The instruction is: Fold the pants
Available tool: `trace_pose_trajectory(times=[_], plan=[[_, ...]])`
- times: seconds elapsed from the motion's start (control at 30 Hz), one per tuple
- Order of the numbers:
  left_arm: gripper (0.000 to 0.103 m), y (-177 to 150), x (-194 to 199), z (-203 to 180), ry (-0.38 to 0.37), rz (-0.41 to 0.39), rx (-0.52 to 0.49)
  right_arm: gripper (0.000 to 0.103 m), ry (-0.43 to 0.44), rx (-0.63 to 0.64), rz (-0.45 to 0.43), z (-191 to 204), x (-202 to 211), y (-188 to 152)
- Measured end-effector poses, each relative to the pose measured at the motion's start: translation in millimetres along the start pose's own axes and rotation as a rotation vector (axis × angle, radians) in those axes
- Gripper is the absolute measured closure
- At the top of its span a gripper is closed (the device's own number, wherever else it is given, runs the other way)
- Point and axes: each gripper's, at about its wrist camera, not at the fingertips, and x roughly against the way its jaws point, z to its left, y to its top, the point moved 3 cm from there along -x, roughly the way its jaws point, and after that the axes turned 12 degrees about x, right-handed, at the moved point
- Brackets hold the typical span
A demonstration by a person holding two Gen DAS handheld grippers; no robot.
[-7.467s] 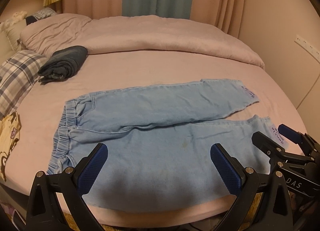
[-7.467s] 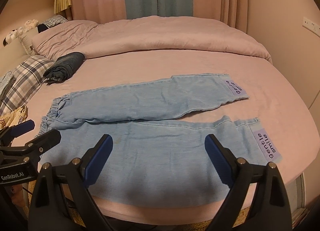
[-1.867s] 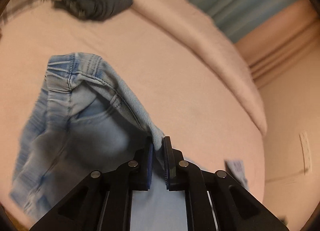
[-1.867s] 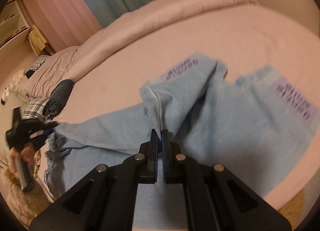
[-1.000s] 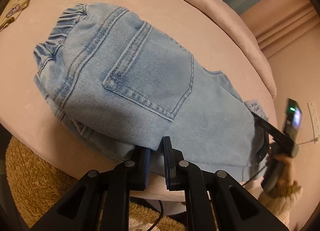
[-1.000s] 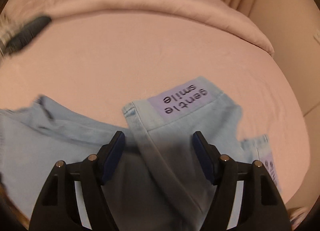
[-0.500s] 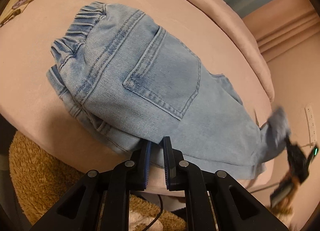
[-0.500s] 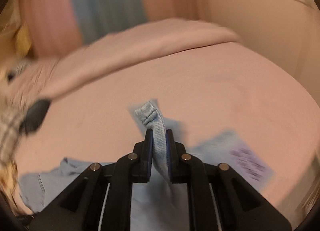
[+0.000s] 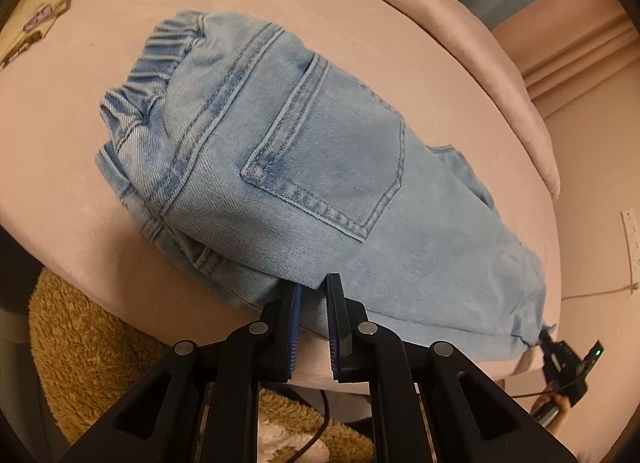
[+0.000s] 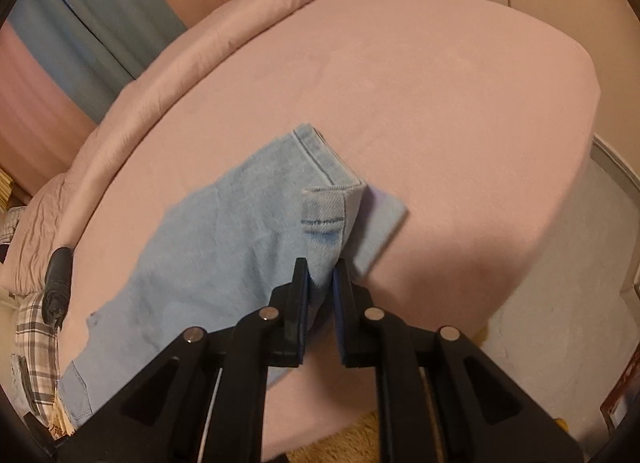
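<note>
The left hand-held gripper [image 9: 313, 291] pinned the pants [image 9: 304, 167] at the bed [image 9: 360, 23] edge; the right hand-held gripper [image 10: 320, 271] clamped their cuffs for folding.

1 pr light-blue pants [image 9: 320, 167], 1 bed [image 9: 60, 167], 2 hand-held grippers: left [image 9: 312, 295], right [image 10: 321, 269]. 1 dark folded garment [image 10: 58, 283], 1 plaid pillow [image 10: 34, 347].

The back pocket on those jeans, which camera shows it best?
The left wrist view: the back pocket fills the middle, stitching sharp, on the folded jeans. In the right wrist view I can't make it out; mostly the leg cuff shows.
</note>
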Motion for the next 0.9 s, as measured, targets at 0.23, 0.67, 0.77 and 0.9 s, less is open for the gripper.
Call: trace_pose_trajectory(times=[0.23, 0.67, 0.77, 0.9], plan=[[0.095, 16.7, 26.2, 6.7, -0.048, -0.093, 0.056, 0.094, -0.021, 0.020, -0.083, 10.1, 16.6, 15.0], [0.095, 16.4, 19.8, 13.5, 0.030, -0.075, 0.052, 0.089, -0.045, -0.033, 0.029, -16.1, -6.2, -4.5], [0.095, 14.6, 22.5, 6.1, 0.039, -0.091, 0.022, 0.093, -0.066, -0.025, -0.014, -15.4, 0.3, 6.6], [0.095, 12.5, 16.1, 5.0, 0.051, -0.084, 0.025, 0.096, 0.004, 0.078, -0.098, 29.9, 12.8, 25.6]])
